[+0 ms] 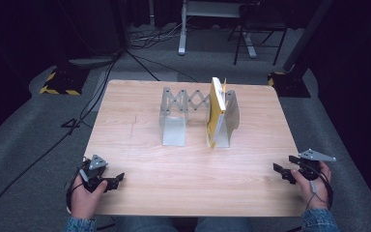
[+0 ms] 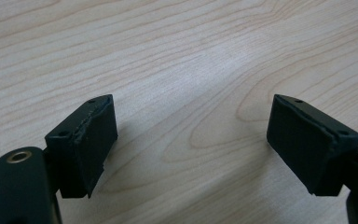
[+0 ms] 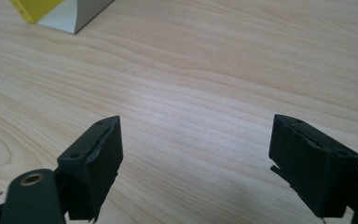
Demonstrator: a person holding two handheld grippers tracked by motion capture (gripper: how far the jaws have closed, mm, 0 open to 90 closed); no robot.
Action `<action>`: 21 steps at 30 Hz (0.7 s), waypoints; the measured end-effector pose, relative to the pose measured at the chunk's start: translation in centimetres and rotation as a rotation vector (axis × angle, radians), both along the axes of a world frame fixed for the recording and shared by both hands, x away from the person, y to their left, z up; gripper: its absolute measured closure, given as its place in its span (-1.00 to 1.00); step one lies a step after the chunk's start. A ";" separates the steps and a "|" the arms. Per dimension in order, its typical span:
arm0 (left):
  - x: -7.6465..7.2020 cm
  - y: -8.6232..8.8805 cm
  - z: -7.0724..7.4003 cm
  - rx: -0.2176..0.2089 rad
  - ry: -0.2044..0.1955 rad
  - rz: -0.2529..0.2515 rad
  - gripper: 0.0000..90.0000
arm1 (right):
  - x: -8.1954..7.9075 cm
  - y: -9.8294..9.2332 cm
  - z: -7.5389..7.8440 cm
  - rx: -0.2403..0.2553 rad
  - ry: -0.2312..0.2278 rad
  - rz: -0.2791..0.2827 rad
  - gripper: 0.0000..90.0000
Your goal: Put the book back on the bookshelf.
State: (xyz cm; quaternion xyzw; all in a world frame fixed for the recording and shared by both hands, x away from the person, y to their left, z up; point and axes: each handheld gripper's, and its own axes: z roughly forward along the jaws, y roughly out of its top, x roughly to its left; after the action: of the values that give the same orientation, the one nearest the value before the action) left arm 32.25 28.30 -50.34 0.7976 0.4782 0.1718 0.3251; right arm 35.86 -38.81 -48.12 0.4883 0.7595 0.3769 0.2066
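A grey metal expanding bookend rack (image 1: 178,113) stands at the middle of the wooden table (image 1: 140,145). A yellow book (image 1: 216,112) stands upright in the rack's right end; its corner (image 3: 35,8) appears at the top left of the right gripper view. My left gripper (image 1: 118,180) rests low at the table's near left corner, open, with bare wood between its pads (image 2: 91,144). My right gripper (image 1: 279,170) sits at the near right edge, open too, nothing between its pads (image 3: 98,163). Both are far from the rack.
Around the table lies grey carpet with black cables (image 1: 96,92). Stand feet with yellow-black tape (image 1: 58,82) and a white desk leg (image 1: 182,29) are behind the table. The wood in front of the rack is bare.
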 end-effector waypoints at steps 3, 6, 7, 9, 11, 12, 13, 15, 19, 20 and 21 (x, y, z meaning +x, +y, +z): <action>0.1 -0.2 -0.2 0.006 -0.021 -0.008 -0.65 | 0.0 0.2 -0.5 -0.018 0.010 0.011 -0.60; 0.2 -0.2 -0.2 0.002 -0.018 -0.006 -0.65 | 0.0 0.5 -1.0 -0.025 0.009 0.010 -0.60; 0.2 -0.2 -0.2 0.004 -0.020 -0.007 -0.65 | -0.1 0.6 -1.2 -0.026 0.006 0.010 -0.60; 0.2 -0.3 -0.2 0.011 -0.022 -0.009 -0.66 | -0.2 0.8 -1.5 -0.042 0.007 0.011 -0.61; 0.3 -0.3 -0.2 0.012 -0.022 -0.007 -0.66 | -0.3 1.0 -1.8 -0.049 0.012 0.018 -0.62; 0.3 -0.3 -0.2 0.008 -0.020 -0.007 -0.67 | -0.3 1.1 -2.0 -0.053 0.012 0.018 -0.62; 0.3 -0.2 -0.2 0.007 -0.020 -0.009 -0.67 | -0.4 1.1 -2.1 -0.053 0.011 0.018 -0.63; 0.3 -0.2 -0.2 0.005 -0.020 -0.006 -0.67 | -0.5 1.4 -2.2 -0.037 0.013 0.013 -0.63; 0.3 -0.3 -0.2 0.001 -0.013 0.000 -0.67 | -0.6 1.9 -2.3 -0.081 0.022 0.022 -0.66; 0.3 -0.3 -0.2 0.001 -0.013 0.000 -0.67 | -0.6 1.9 -2.3 -0.082 0.024 0.019 -0.66; 0.3 -0.3 -0.2 0.001 -0.013 0.001 -0.67 | -0.6 1.9 -2.4 -0.082 0.024 0.016 -0.66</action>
State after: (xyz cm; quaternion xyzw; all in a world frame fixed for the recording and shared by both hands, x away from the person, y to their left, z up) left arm 32.58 27.98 -50.57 0.7965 0.4762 0.1774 0.3275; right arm 35.22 -36.89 -50.47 0.4779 0.7805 0.3412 0.2144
